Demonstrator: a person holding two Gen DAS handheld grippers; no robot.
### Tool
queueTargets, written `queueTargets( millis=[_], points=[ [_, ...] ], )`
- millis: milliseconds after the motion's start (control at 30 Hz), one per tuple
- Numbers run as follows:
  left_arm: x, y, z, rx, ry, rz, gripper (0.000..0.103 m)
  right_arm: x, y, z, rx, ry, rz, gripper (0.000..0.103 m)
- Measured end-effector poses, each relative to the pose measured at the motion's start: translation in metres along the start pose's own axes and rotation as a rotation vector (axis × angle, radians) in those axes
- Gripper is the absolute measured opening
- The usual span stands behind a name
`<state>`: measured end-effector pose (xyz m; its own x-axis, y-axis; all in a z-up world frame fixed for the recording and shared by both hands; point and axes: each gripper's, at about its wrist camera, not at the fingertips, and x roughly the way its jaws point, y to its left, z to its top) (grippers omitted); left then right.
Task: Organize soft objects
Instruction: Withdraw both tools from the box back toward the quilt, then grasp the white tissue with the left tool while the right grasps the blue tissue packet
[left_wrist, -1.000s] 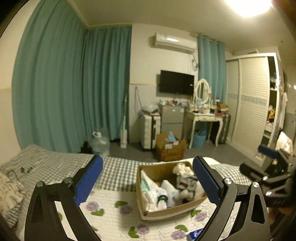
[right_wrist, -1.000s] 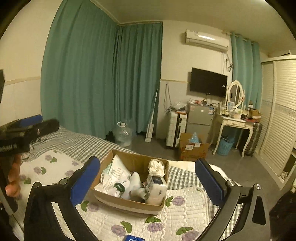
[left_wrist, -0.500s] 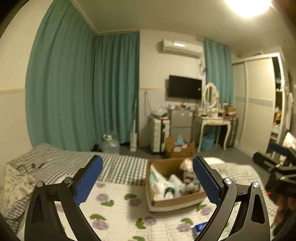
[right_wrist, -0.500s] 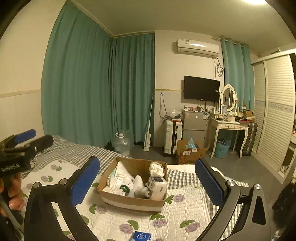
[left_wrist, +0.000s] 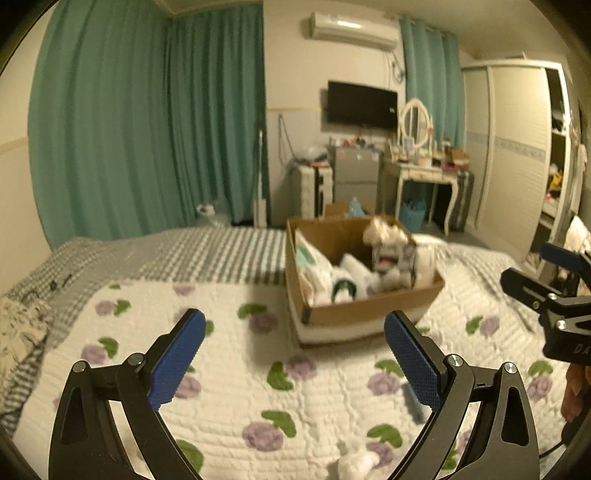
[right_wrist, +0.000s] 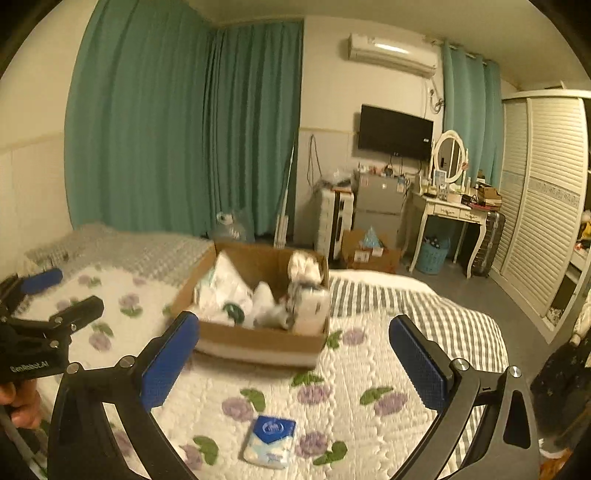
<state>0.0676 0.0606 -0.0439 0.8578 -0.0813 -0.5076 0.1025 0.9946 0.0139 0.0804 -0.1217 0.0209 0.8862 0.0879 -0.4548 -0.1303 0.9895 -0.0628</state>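
Both grippers hang over the bed (right_wrist: 424, 314) with nothing in them, so this looks like the approach to a pickup rather than a placing. The left gripper (left_wrist: 293, 354) has its blue pads spread wide apart, and the right gripper (right_wrist: 293, 354) is spread just as wide. A cardboard box (right_wrist: 258, 341) sits on the flowered quilt (left_wrist: 240, 369) ahead of them, already stuffed with white packets and bundles.

Loose on the quilt, near the right gripper and well short of the box, lies a small blue-and-white tissue pack (right_wrist: 271, 441). A crumpled white soft thing (left_wrist: 356, 463) shows at the bottom edge of the left view, too cut off to name.

My guess is the tissue pack goes next: the right gripper would need to tip down, straddle the pack and close gently, since it will squash. Both tools are held level, pointing across the bed, a hand (right_wrist: 18, 402) gripping the left one's handle.
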Motion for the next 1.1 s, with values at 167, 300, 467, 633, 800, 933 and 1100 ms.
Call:
queueTargets(
  millis=[167,300,467,633,800,933,1100],
  points=[
    [0.024,-0.002,-0.025,0.009,0.106,-0.01,0.099,0.025,0.002,-0.02,-0.032,0.088,0.023,0.103],
    [0.045,-0.004,-0.054,0.01,0.219,-0.035,0.099,0.05,-0.002,-0.041,-0.031,0.17,0.024,0.103],
    [0.06,-0.01,-0.081,0.031,0.317,-0.049,0.095,0.089,-0.002,-0.079,-0.044,0.33,0.034,0.103],
    [0.072,-0.021,-0.103,0.06,0.398,-0.075,0.095,0.109,0.008,-0.1,-0.09,0.41,0.053,0.103],
    [0.068,-0.031,-0.122,0.088,0.433,-0.107,0.091,0.125,0.007,-0.116,-0.083,0.482,0.074,0.103],
    [0.067,-0.035,-0.132,0.083,0.454,-0.138,0.074,0.135,0.003,-0.125,-0.043,0.529,0.1,0.103],
    [0.067,-0.049,-0.14,0.139,0.448,-0.149,0.072,0.143,0.016,-0.135,-0.071,0.564,0.129,0.103]
  ],
)
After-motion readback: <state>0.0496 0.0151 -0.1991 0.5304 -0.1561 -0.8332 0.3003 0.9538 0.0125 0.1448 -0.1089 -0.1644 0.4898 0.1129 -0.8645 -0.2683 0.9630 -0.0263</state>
